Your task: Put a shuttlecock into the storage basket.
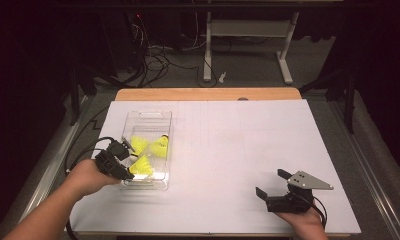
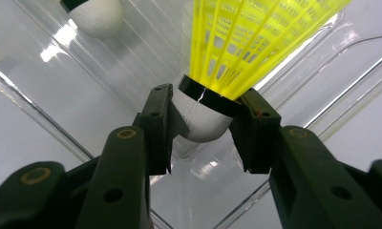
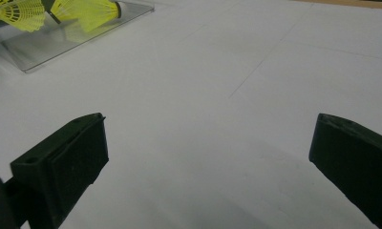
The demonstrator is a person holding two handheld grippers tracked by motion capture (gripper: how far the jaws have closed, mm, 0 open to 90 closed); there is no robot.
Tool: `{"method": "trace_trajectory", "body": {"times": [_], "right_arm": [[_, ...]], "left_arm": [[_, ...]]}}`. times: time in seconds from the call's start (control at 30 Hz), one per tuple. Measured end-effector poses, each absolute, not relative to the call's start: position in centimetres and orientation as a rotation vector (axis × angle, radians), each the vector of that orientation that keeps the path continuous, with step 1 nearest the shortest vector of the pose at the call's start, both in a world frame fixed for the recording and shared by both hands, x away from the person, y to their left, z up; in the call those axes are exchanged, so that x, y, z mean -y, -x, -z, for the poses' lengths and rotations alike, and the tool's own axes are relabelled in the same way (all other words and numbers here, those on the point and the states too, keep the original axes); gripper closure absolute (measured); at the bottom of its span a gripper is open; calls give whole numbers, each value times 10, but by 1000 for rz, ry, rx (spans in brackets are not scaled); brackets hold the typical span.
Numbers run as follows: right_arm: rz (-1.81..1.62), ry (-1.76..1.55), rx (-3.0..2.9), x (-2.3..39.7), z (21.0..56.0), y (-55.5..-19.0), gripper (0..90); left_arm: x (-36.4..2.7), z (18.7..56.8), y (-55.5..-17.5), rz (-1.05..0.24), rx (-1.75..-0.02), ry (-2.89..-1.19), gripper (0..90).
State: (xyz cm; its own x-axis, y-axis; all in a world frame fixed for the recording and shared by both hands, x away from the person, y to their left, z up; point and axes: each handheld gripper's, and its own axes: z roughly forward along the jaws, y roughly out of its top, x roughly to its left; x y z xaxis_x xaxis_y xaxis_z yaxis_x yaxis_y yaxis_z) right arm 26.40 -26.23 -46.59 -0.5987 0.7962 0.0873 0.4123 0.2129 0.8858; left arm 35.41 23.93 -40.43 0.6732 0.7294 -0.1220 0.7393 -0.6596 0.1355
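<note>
The left gripper [image 2: 206, 129] pinches a yellow shuttlecock [image 2: 217, 81] by its white cork over the clear tray [image 2: 108, 90]; another cork [image 2: 99, 16] lies beyond.

The left tool [image 1: 130, 161] reaches in near the surface's left edge, its jaws clamped on a shuttlecock [image 2: 237, 52] by its white cork. The right tool [image 1: 272, 182] rests near the front right corner, jaws spread wide with nothing between them.
</note>
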Motion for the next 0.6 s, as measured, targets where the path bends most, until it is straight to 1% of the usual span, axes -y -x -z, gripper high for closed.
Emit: {"method": "trace_trajectory", "body": {"times": [0.6], "right_arm": [[-1350, -1122, -2109, 262, 466, -265, 1]], "left_arm": [[-240, 405, -359, 137, -1239, -2699, 613]]}}
